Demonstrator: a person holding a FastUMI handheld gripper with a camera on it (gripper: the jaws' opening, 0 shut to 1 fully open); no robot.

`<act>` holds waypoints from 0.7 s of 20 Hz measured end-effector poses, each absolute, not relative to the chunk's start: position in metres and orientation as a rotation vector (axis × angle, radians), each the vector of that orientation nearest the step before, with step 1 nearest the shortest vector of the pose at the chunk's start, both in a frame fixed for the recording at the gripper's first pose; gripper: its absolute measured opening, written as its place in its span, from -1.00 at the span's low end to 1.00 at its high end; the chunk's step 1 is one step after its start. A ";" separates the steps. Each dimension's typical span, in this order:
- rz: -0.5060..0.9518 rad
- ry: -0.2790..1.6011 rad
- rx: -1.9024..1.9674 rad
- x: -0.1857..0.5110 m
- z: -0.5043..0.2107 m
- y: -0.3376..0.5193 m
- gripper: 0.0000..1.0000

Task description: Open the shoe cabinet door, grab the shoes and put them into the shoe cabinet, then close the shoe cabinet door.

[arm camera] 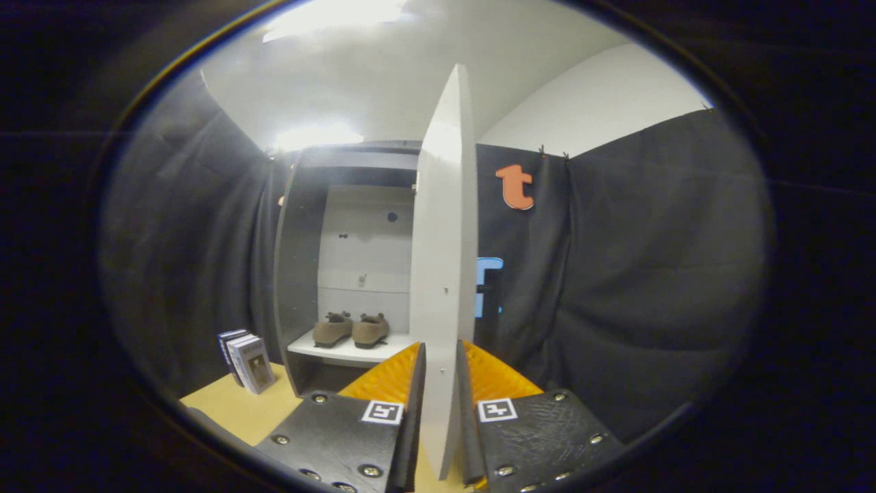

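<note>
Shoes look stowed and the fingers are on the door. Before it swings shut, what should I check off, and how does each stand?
1. Shoes on the shelf inside the cabinet: ok.
2. Door open, edge between the fingers: ok.
3. Gripper shut on door: ok, both fingers appear to press it.
4. Shoes clear of door's swing: ok, they sit well back.
5. Boxes outside cabinet, away from door: ok.
6. Hinge state: cannot tell.

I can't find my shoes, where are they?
In the gripper view, the shoes sit side by side on the white shelf inside the open cabinet, left of the door pinched between the gripper fingers.
</note>
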State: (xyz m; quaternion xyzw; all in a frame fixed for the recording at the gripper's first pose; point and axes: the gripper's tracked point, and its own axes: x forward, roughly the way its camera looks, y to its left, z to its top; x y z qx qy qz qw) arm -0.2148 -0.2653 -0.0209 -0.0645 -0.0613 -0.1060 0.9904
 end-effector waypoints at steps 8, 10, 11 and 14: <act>-0.230 -0.096 -0.110 -0.196 -0.026 -0.311 -0.31; -0.194 -0.054 -0.088 -0.184 -0.038 -0.309 -0.22; -0.188 -0.029 -0.073 -0.180 -0.045 -0.311 -0.06; -0.151 -0.005 -0.005 -0.176 -0.048 -0.310 0.01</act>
